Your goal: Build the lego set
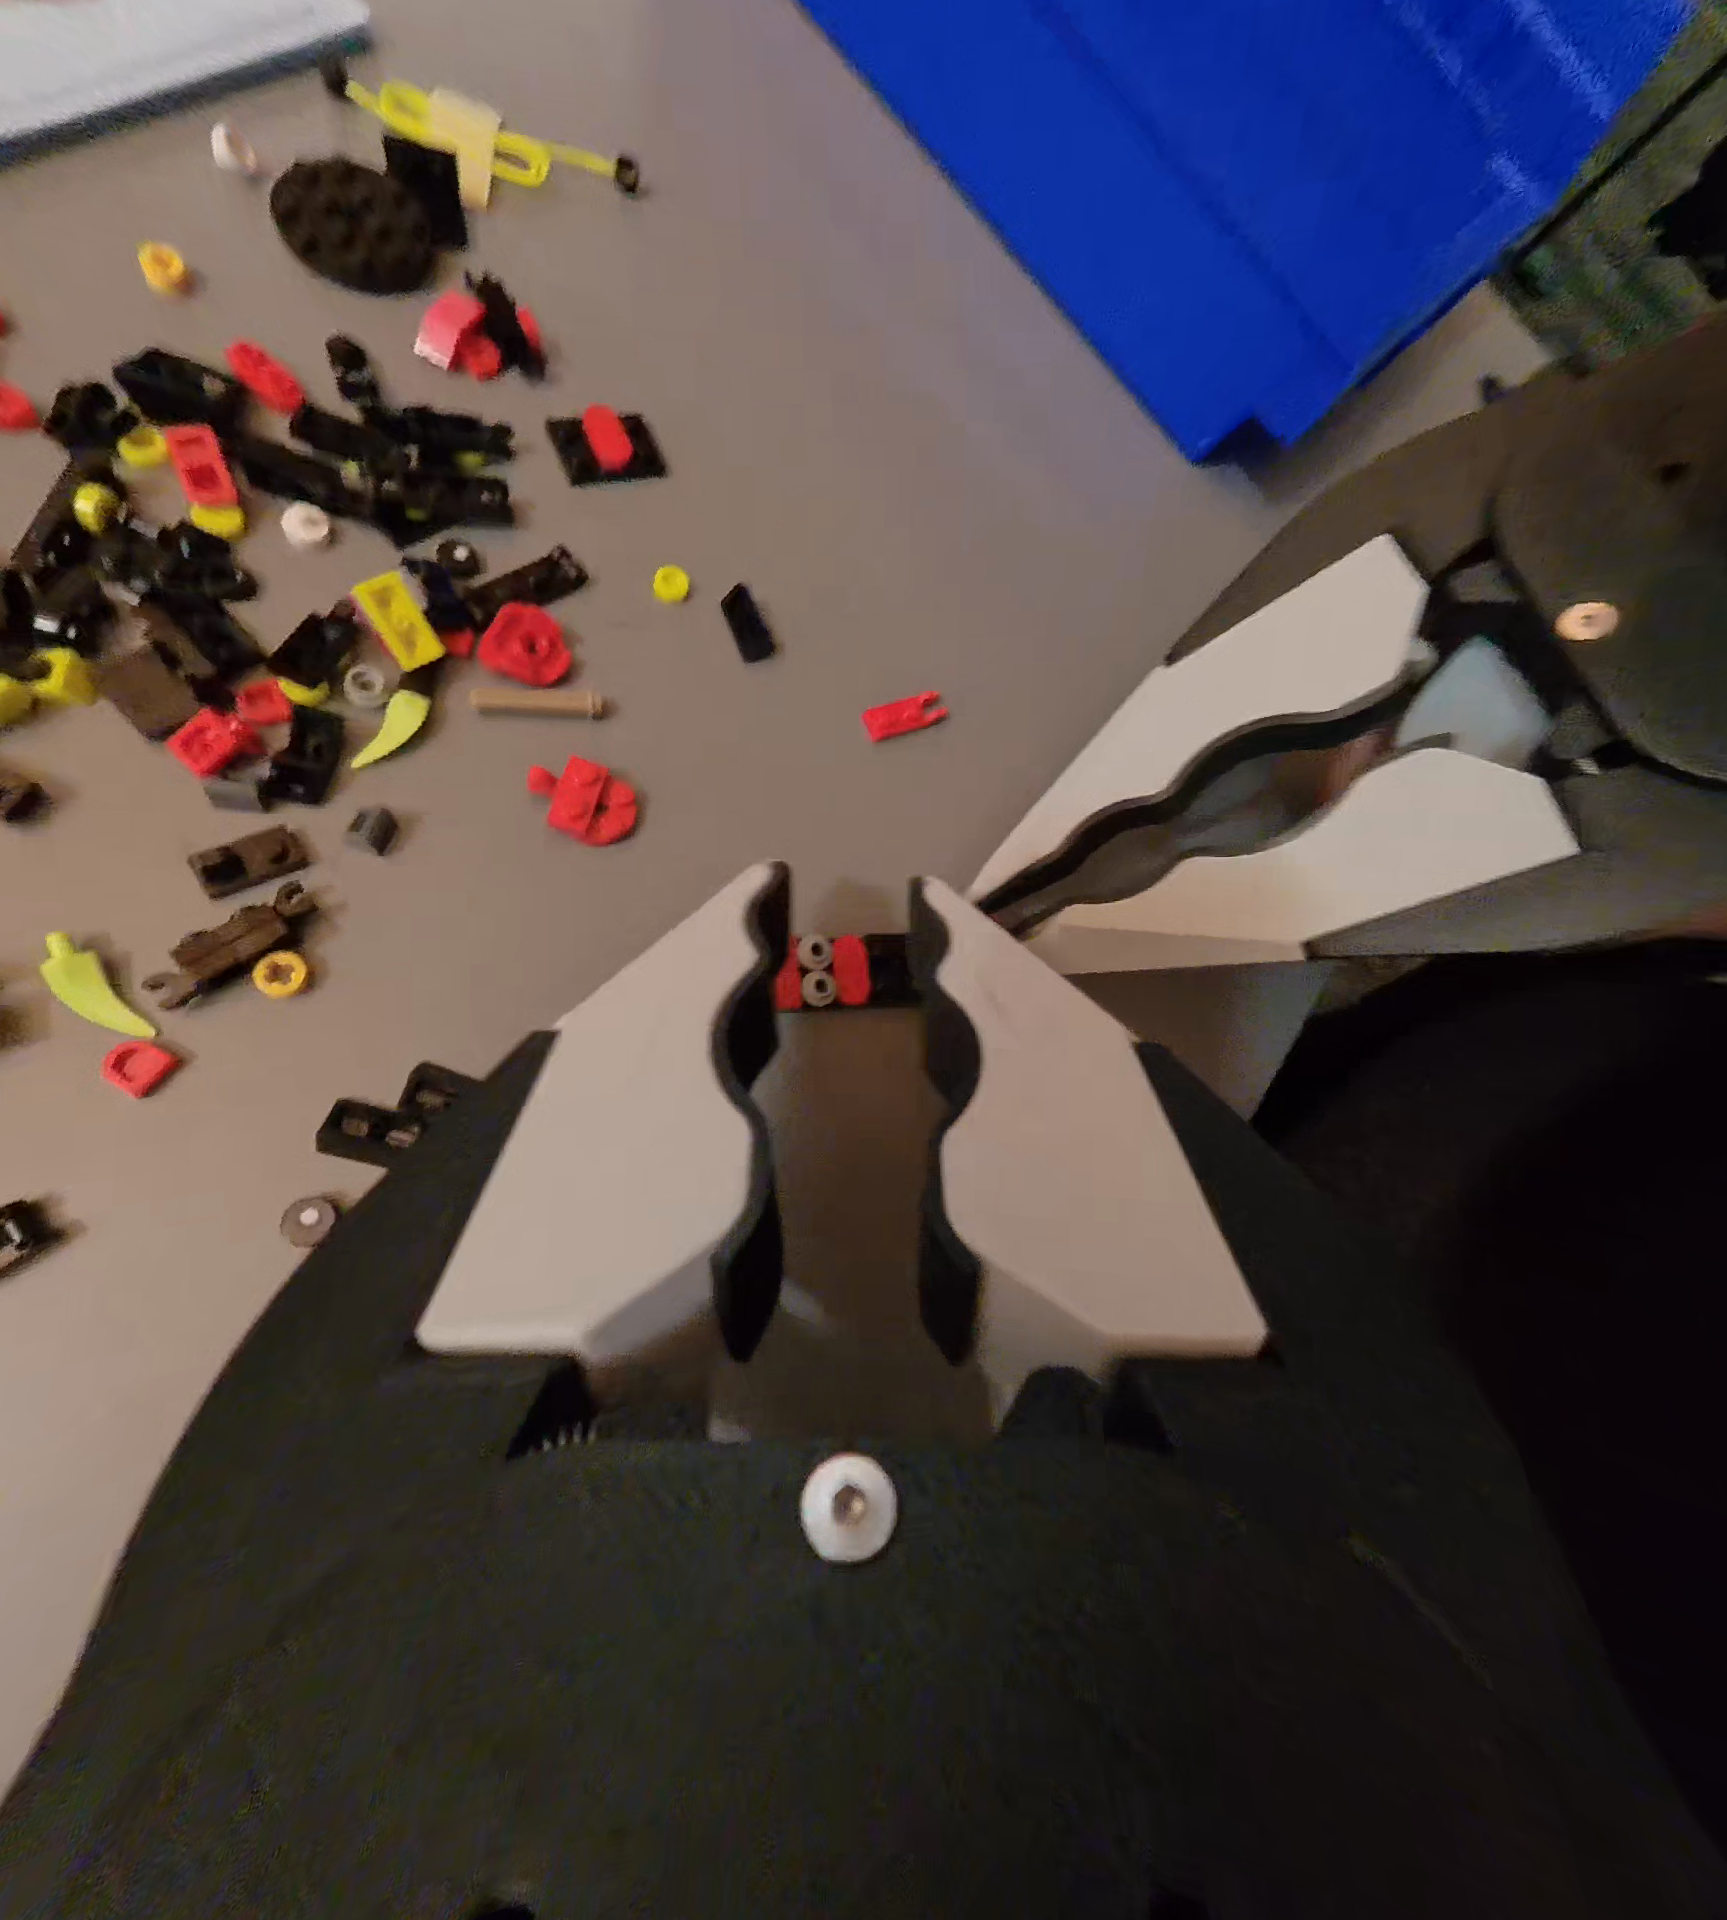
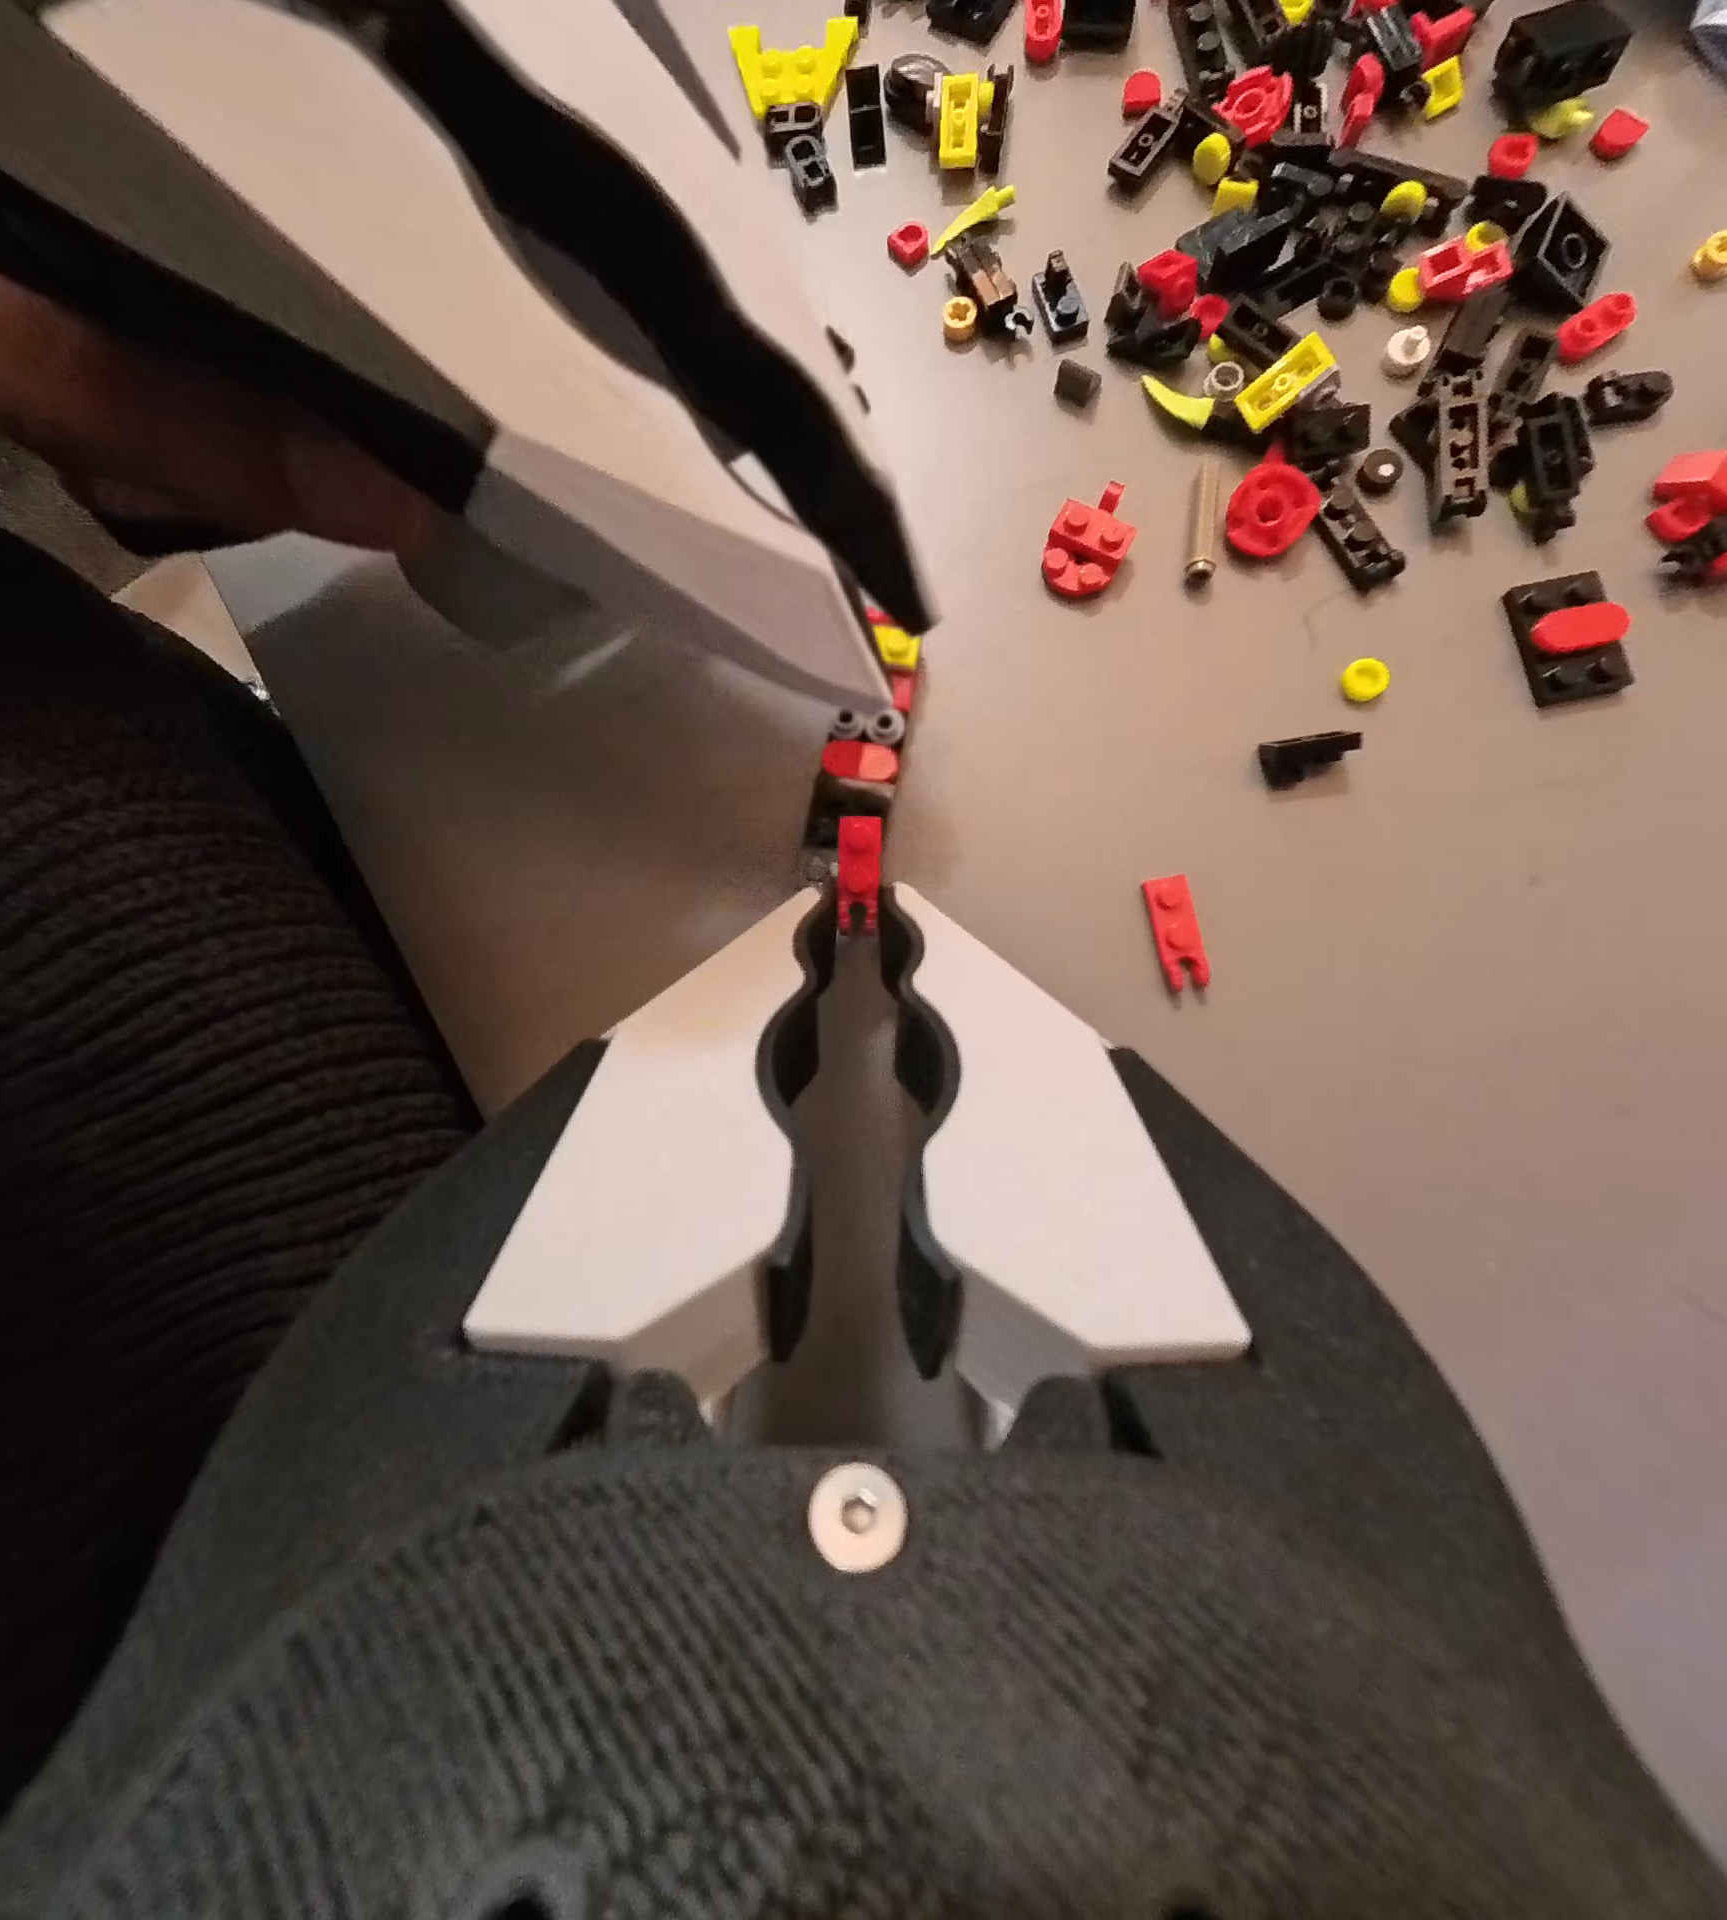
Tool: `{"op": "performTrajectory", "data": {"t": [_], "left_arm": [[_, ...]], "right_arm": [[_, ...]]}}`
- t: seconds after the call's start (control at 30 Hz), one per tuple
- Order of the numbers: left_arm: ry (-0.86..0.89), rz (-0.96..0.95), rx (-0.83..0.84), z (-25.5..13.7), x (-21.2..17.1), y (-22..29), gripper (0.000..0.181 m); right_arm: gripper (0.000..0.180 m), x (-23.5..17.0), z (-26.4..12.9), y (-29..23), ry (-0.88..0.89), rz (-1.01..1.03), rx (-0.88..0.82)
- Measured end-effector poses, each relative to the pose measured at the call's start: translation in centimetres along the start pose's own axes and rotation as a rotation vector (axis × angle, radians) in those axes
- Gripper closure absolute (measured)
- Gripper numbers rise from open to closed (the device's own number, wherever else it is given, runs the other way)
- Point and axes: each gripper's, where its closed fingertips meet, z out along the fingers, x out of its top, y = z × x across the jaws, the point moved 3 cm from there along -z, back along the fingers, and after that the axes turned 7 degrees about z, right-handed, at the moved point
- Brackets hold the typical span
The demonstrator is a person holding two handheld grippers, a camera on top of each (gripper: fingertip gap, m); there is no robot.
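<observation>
My left gripper (image 1: 851,909) is shut on a small black and red lego assembly (image 1: 838,971) with two grey studs, gripped between its tips above the grey table (image 1: 942,468). My right gripper (image 2: 857,906) is shut on a small red clip plate (image 2: 859,868), whose far end touches the assembly (image 2: 864,753). The right gripper's fingers (image 1: 1254,727) come in from the right in the left wrist view, tips beside the assembly. The left gripper's fingers (image 2: 630,499) fill the upper left of the right wrist view.
A pile of loose black, red and yellow pieces (image 1: 215,540) (image 2: 1358,260) covers the table. Apart from it lie a second red clip plate (image 2: 1176,930), a black plate with a red tile (image 2: 1571,634) and a yellow stud (image 2: 1365,678). A blue bin (image 1: 1202,187) stands beyond. My left and right fingertips are right by each other.
</observation>
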Motion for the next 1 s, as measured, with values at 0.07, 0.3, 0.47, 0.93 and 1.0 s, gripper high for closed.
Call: {"op": "performTrajectory", "data": {"t": [0.07,0.3,0.47,0.93,1.0], "left_arm": [[0.025,-0.001,-0.047,-0.3,0.3,0.7,0.18],[-0.075,-0.048,-0.116,0.8,-1.5,1.6,0.181],[-0.107,-0.01,-0.073,0.9,-1.9,1.3,0.178],[-0.136,-0.036,-0.115,0.9,-2.5,1.6,0.173],[-0.133,-0.049,-0.123,0.9,-2.5,1.7,0.173]], "right_arm": [[0.173,0.0,0.0,0.1,0.0,0.0,-0.004],[0.173,0.1,0.0,-0.2,0.005,-0.003,-0.007],[0.173,-0.2,0.2,-0.1,-0.025,0.002,-0.026],[0.174,0.0,-0.4,0.3,-0.034,-0.081,-0.055],[0.173,-0.1,-0.8,0.7,-0.04,-0.092,-0.044]]}}
